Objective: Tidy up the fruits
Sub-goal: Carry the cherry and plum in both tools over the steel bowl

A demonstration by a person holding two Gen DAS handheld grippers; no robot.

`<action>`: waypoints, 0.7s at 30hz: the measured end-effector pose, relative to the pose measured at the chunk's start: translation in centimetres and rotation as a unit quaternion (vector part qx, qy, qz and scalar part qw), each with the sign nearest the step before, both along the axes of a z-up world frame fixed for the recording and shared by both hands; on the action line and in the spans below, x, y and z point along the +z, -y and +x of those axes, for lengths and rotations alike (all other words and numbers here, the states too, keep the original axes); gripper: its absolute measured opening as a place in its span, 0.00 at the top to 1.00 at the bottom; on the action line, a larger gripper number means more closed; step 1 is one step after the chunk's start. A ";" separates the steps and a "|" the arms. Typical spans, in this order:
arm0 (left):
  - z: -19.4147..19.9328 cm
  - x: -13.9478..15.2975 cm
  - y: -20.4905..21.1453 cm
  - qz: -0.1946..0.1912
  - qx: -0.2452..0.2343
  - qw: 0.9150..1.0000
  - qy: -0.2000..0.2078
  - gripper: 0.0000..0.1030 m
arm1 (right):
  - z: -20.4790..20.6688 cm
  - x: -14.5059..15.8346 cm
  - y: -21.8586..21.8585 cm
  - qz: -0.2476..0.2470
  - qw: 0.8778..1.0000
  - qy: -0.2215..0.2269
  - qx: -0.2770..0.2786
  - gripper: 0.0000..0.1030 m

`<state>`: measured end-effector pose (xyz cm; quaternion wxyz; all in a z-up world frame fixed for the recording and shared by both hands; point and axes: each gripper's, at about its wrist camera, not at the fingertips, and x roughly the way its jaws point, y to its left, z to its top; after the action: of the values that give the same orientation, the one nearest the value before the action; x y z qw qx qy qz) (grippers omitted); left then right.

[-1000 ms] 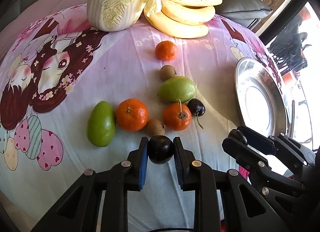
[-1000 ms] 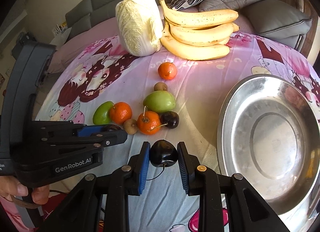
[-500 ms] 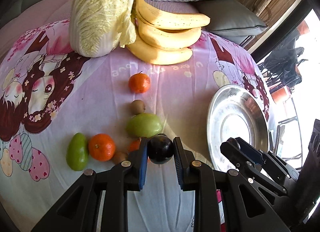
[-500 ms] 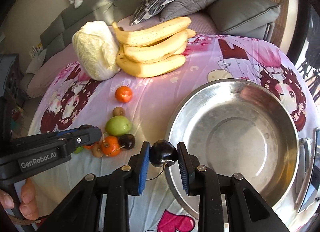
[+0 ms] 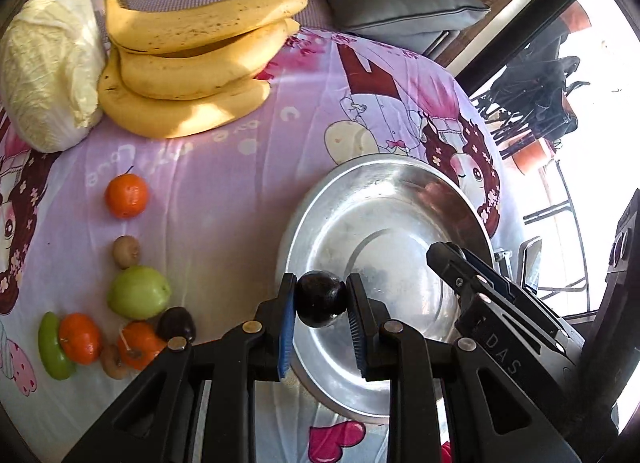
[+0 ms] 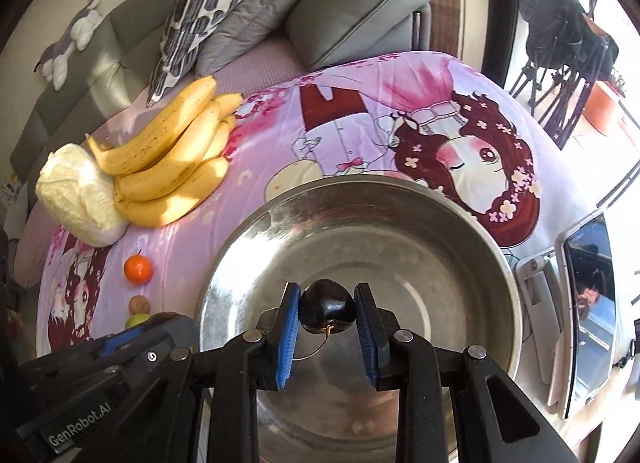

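Note:
My left gripper (image 5: 321, 297) is shut on a dark cherry (image 5: 321, 299) and hangs over the left part of the steel bowl (image 5: 320, 199). My right gripper (image 6: 327, 311) is shut on a second dark cherry (image 6: 327, 312) with a thin stem, above the middle of the same steel bowl (image 6: 400, 191). The bowl holds no fruit. Left of it on the cloth lie oranges (image 5: 126, 196), green fruits (image 5: 138, 297), small brown fruits (image 5: 125, 251) and one more dark cherry (image 5: 177, 323).
A bunch of bananas (image 5: 192, 63) and a pale cabbage (image 5: 48, 63) sit at the far left of the pink cartoon cloth (image 5: 224, 183). Grey cushions (image 6: 360, 11) lie behind. A phone on a stand (image 6: 588, 303) is right of the bowl.
Both grippers carried their cherries rightward from near the fruit cluster to above the bowl. The right gripper also rolled, so its view is tilted.

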<state>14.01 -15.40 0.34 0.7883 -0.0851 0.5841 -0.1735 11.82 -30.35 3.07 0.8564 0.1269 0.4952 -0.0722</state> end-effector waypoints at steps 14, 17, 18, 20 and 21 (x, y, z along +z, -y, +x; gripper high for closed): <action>2.8 -3.4 3.7 0.028 -0.022 0.999 -0.004 0.75 | 2.3 -1.3 3.0 0.001 0.999 -0.014 -0.048 0.71; 3.2 -3.6 3.7 0.034 -0.019 0.999 0.001 0.75 | 2.6 -1.7 2.8 -0.005 0.999 -0.018 -0.044 0.71; 3.3 -3.6 3.7 0.035 -0.018 0.999 0.003 0.75 | 2.7 -1.9 2.7 -0.006 0.999 -0.018 -0.041 0.71; 3.4 -3.7 3.7 0.034 -0.018 0.999 0.005 0.75 | 3.0 -2.2 2.5 -0.010 0.999 -0.019 -0.037 0.71; 3.6 -3.8 3.7 0.035 -0.018 0.999 0.004 0.75 | 3.2 -2.4 2.4 -0.013 0.999 -0.021 -0.035 0.71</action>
<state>17.59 -19.15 -3.43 0.7901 -0.0461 0.5879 -0.1672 14.99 -32.79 0.65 0.8441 0.1321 0.5076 -0.1113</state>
